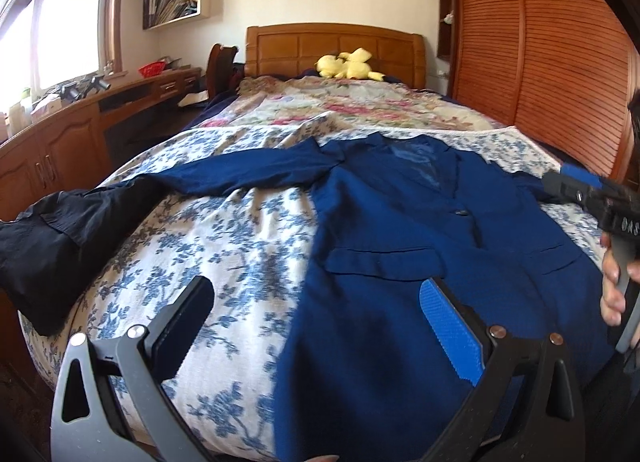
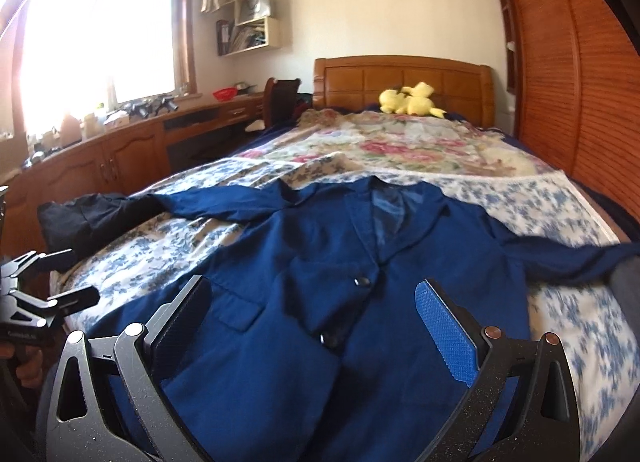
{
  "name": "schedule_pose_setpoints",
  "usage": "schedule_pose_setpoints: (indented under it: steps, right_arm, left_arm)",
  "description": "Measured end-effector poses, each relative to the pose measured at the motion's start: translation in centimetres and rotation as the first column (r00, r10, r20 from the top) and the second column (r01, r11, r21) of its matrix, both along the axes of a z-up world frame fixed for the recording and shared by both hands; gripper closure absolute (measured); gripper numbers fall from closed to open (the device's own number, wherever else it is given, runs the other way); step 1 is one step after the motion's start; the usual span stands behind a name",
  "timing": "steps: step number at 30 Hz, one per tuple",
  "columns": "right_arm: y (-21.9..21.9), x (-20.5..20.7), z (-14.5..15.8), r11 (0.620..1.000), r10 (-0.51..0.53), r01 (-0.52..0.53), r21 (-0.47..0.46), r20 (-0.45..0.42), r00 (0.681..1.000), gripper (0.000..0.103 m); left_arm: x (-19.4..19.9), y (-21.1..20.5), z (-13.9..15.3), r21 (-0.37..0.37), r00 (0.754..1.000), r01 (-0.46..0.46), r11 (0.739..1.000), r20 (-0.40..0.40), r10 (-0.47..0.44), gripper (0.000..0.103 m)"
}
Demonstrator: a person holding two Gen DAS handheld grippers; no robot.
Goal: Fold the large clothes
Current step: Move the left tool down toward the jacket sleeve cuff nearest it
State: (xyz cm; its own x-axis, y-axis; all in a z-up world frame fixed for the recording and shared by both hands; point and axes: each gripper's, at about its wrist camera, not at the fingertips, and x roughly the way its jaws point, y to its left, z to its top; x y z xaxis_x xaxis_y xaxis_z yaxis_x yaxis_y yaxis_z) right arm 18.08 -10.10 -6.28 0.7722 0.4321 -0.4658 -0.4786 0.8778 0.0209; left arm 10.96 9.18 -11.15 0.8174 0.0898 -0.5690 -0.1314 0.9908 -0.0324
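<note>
Blazer (image 2: 320, 302) spread flat on bed (image 2: 580, 322); left gripper (image 1: 316, 322) and right gripper (image 2: 316, 326) held wide open, empty. A sleeve is best folded inward first.

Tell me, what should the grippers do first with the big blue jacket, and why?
Probably the left gripper should reach for the outstretched left sleeve and fold it in. The jacket lies flat, buttoned, sleeves spread; both grippers are open and empty.

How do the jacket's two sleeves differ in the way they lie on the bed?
The left sleeve stretches out to the bed's edge, where its cuff end looks dark and rumpled. The right sleeve looks blue and smoother, and runs to the opposite edge. Both belong to the blue jacket, lying front up and buttoned.
</note>
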Motion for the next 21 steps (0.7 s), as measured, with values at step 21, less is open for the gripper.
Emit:
schedule_pose_setpoints:
  steps: [21]
  right_arm:
    - [7.9, 9.5, -8.1, 0.977, 0.208, -0.214, -0.016, -0.174, 0.963, 0.000]
  left_arm:
    - [4.8, 5.6, -4.0, 0.001, 0.986, -0.095, 0.995, -0.136, 0.094, 0.000]
